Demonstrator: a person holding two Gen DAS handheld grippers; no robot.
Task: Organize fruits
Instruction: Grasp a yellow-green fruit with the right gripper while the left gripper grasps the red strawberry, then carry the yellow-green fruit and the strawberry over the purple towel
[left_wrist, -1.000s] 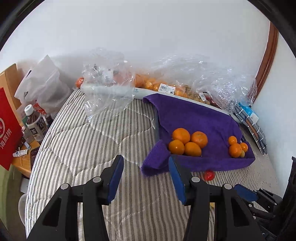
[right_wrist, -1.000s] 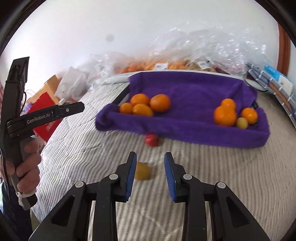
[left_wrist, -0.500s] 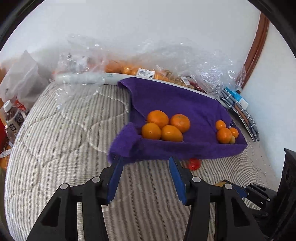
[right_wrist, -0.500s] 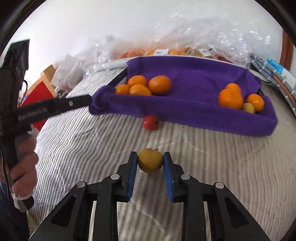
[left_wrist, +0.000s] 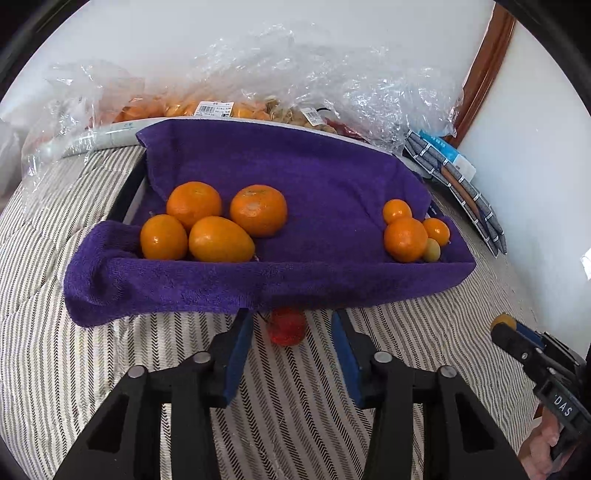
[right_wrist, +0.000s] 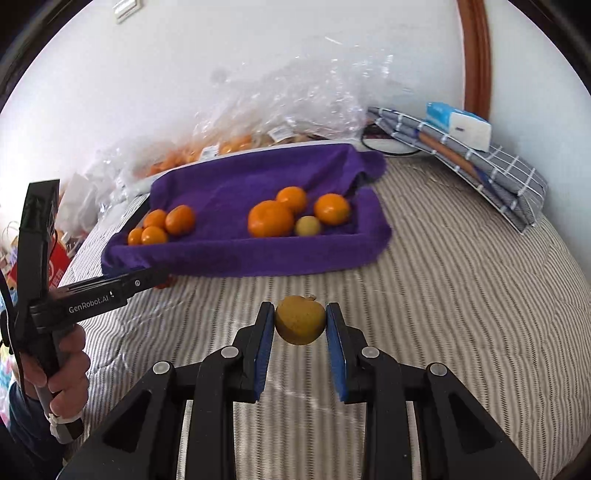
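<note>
We found the towel-lined tray on the bedspread, with one cluster of fruit in its left part and a second cluster in its right part. A lone fruit lay on the bedspread just before the tray's front edge. Behind the tray sat plastic bags against the wall, and folded cloths lay to its right.

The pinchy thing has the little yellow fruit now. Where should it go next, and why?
Probably carry it forward over the purple towel and toward the other small yellow fruit. The right gripper already holds the yellow fruit off the bed, and the matching fruit lies in the right-hand pile.
</note>
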